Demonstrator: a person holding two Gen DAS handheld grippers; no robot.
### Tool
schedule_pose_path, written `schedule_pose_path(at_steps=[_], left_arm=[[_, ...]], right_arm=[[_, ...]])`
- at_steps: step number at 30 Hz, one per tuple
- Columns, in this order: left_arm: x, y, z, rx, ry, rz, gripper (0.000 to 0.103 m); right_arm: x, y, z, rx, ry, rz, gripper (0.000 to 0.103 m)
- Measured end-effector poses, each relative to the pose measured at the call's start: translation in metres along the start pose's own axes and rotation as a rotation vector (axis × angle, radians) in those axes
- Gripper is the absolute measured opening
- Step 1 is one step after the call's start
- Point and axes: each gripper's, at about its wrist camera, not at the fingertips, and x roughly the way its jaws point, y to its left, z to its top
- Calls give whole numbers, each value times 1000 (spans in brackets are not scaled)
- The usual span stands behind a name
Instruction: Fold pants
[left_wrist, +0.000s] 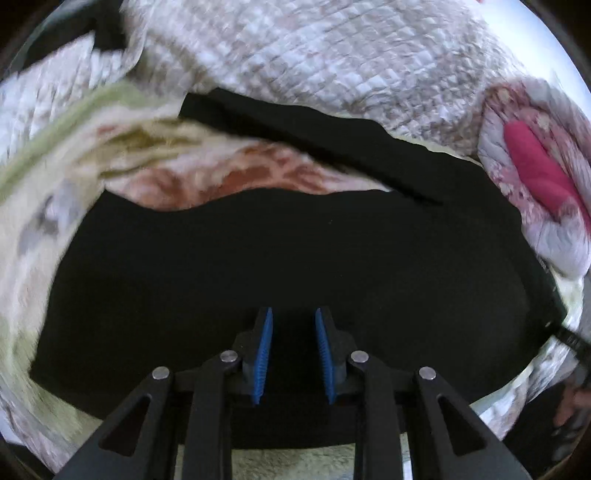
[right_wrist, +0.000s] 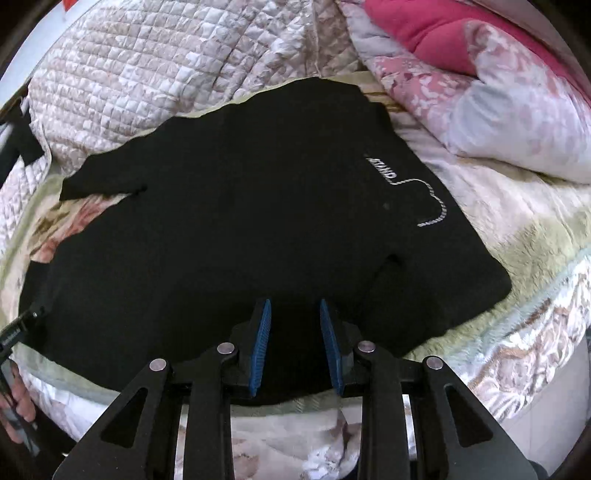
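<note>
Black pants (right_wrist: 258, 221) lie spread on a floral bedspread, with a white stitched logo (right_wrist: 384, 173) near their right side. In the left wrist view the pants (left_wrist: 277, 266) fill the middle, one leg (left_wrist: 314, 136) stretching up to the left. My left gripper (left_wrist: 294, 314) is open and empty just above the near edge of the pants. My right gripper (right_wrist: 295, 304) is open and empty over the near edge too. The tip of the left gripper (right_wrist: 14, 332) shows at the pants' left edge in the right wrist view.
A quilted beige cover (right_wrist: 147, 74) lies behind the pants. A pink and white duvet (right_wrist: 498, 92) is bunched at the right, also in the left wrist view (left_wrist: 535, 177). The floral bedspread (right_wrist: 517, 295) reaches the bed's near edge.
</note>
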Motion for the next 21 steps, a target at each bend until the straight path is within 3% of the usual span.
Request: schedule_pose_path(at_steps=[4,6,7,8,13,16,21], left_arm=[[1,9,10,-37,12,-10,26],[5,16,20,-44,7,54,30],[10,22,26,-44,9,86,33],[17,29,31,-44,15,114,43],[24,63,47,-118,3,270,44],[20,72,50,-174,12,270,44],[10,35,57,-91,-13,153,43]], right_arm=[[-8,0,5,28,-32,36,28],[-11,8,11,9,-60,51,32],[-10,12,17,-1,-70,56,39],[-9,15,20,-9,-72,59,45],[5,21,48,-26,-67,77,46],[12,30,62,-67,-56,82,46],[20,55,71,-153,-67,107,48]])
